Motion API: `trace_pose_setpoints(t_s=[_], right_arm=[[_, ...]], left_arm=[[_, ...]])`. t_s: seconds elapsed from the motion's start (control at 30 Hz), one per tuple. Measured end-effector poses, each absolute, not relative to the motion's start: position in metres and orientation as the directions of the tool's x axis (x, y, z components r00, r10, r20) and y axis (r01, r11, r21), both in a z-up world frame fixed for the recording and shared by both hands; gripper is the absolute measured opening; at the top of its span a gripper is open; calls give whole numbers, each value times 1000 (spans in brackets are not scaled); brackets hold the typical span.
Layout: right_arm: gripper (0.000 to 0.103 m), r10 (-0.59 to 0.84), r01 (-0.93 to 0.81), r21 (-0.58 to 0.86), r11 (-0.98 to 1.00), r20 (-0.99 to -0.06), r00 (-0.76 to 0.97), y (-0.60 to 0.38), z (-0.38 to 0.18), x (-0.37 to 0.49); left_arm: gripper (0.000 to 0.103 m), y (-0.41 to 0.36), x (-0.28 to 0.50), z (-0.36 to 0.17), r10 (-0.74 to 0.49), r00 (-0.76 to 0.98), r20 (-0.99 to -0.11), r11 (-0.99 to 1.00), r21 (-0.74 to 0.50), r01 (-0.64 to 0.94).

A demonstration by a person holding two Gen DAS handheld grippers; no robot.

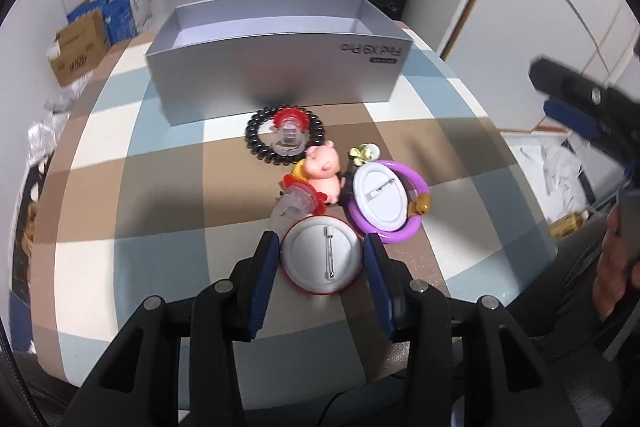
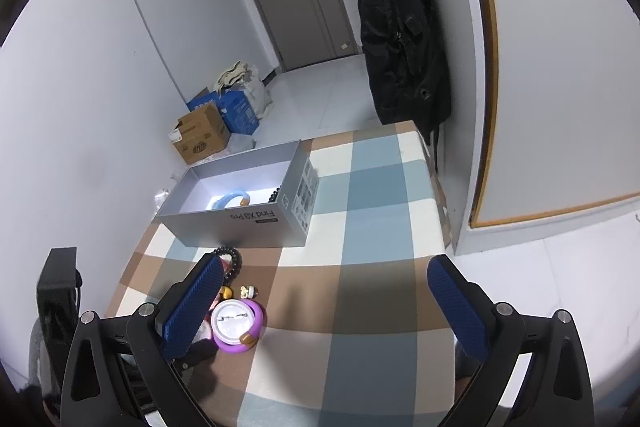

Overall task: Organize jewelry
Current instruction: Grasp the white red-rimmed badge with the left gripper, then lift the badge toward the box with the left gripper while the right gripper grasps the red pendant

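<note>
My left gripper (image 1: 320, 247) is shut on a round white pin badge with a red rim (image 1: 324, 259), face down on the checked tablecloth (image 1: 160, 187). Just beyond lie a second white badge (image 1: 380, 195) inside a purple bangle (image 1: 412, 231), a pink pig charm (image 1: 324, 171), a small flower clip (image 1: 362, 153), and a black spiral hair tie (image 1: 256, 143) ringing a red and clear claw clip (image 1: 290, 131). The silver box (image 1: 280, 75) stands behind them. My right gripper (image 2: 325, 261) hovers open above the cloth with nothing between its fingers; the box (image 2: 240, 223) holds a blue bangle (image 2: 230, 201) and dark beads (image 2: 276, 195).
Cardboard boxes (image 2: 200, 139) and bags sit on the floor by the left wall. A black backpack (image 2: 400, 39) hangs at the table's far corner beside a door. A hand (image 1: 612, 267) holds the right gripper's handle at the right of the left wrist view.
</note>
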State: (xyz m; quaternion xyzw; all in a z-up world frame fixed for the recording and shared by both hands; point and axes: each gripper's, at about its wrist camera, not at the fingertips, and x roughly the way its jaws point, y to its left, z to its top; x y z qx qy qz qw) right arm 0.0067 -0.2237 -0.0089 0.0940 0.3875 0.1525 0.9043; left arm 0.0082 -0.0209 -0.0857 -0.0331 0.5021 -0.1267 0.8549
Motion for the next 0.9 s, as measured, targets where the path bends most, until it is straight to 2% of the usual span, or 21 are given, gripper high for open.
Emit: trace_pose_setpoints(t_s=[0.17, 0.57, 0.9], right_arm=[[102, 355, -206, 294, 934, -681, 640, -223, -12, 8], [86, 433, -312, 305, 900, -721, 542, -194, -27, 4], [69, 494, -460, 286, 841, -751, 438, -148, -40, -3]], left_arm=[[37, -13, 10, -77, -292, 476, -829, 956, -245, 159], [37, 12, 18, -58, -400, 529, -749, 909, -396, 127], [37, 52, 30, -48, -404, 593, -697, 879, -476, 39]])
